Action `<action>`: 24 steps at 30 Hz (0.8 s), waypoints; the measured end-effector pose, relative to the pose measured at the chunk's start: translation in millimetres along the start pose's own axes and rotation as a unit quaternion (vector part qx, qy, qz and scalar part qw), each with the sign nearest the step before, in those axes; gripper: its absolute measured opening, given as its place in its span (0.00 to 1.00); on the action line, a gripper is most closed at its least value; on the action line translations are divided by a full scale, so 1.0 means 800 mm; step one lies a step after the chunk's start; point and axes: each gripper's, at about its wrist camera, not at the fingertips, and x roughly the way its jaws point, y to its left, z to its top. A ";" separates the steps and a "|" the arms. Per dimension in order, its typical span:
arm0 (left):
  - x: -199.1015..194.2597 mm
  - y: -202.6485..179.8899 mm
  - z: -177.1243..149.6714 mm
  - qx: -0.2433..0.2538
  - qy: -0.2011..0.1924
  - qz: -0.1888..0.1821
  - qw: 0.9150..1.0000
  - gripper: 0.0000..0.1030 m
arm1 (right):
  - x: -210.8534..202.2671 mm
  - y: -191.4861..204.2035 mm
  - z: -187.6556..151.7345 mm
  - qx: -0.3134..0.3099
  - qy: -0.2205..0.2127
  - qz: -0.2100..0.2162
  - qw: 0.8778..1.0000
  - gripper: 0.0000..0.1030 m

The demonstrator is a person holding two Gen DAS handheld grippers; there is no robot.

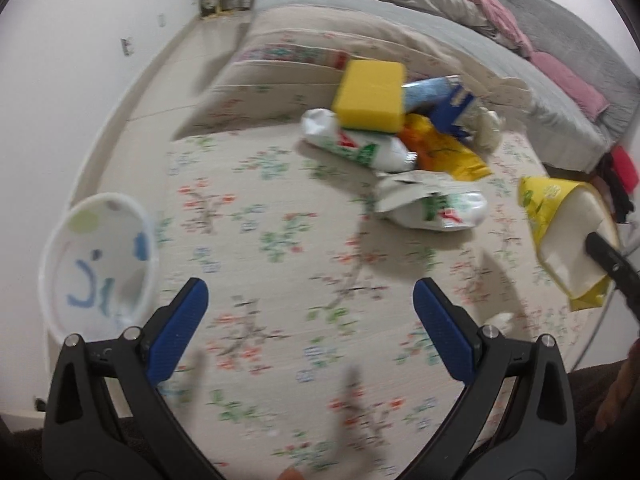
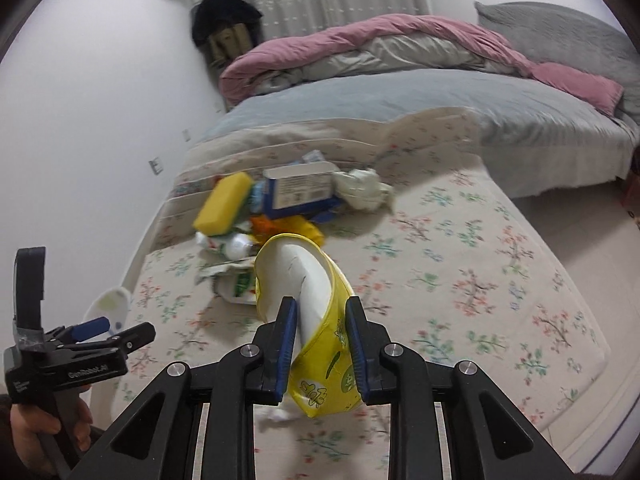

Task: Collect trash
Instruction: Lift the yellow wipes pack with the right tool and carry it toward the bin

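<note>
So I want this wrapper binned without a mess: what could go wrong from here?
1. The right hand-held gripper pinches only the crumpled end of the yellow wrapper; the floppy rest could slip out on the way.
2. The white bin sits off the mat's left edge, beside the open left hand-held gripper, so a careless swing might knock it.

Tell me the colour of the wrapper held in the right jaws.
Yellow outside with green print, white inside: the wrapper, best seen in the right wrist view.
</note>
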 end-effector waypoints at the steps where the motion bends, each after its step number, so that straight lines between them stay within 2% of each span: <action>1: 0.000 -0.008 0.002 0.004 -0.003 -0.008 1.000 0.97 | 0.000 -0.006 -0.001 0.004 0.000 -0.003 1.000 0.25; 6: 0.004 -0.052 0.018 0.076 -0.037 -0.006 0.996 0.97 | 0.001 -0.034 -0.004 0.031 0.003 -0.004 0.999 0.25; 8: 0.014 -0.064 0.027 0.099 -0.034 0.000 0.994 0.86 | 0.002 -0.041 -0.006 0.039 0.006 -0.004 0.999 0.25; 13: 0.029 -0.094 0.044 0.161 -0.045 -0.007 0.986 0.82 | 0.004 -0.052 -0.009 0.051 0.012 -0.004 0.999 0.25; 17: 0.043 -0.110 0.050 0.201 -0.030 -0.006 0.979 0.66 | 0.005 -0.058 -0.011 0.058 0.014 -0.003 0.998 0.25; 18: 0.047 -0.113 0.051 0.206 -0.025 -0.005 0.978 0.64 | 0.004 -0.059 -0.011 0.059 0.014 -0.004 0.998 0.25; 21: 0.059 -0.115 0.056 0.210 -0.009 -0.007 0.978 0.51 | 0.004 -0.061 -0.011 0.061 0.014 -0.005 0.998 0.25; 23: 0.061 -0.116 0.057 0.211 -0.013 -0.005 0.977 0.30 | 0.004 -0.062 -0.011 0.062 0.014 -0.005 0.998 0.25; 24: 0.061 -0.116 0.056 0.214 -0.018 -0.003 0.977 0.25 | 0.004 -0.062 -0.012 0.062 0.014 -0.006 0.998 0.25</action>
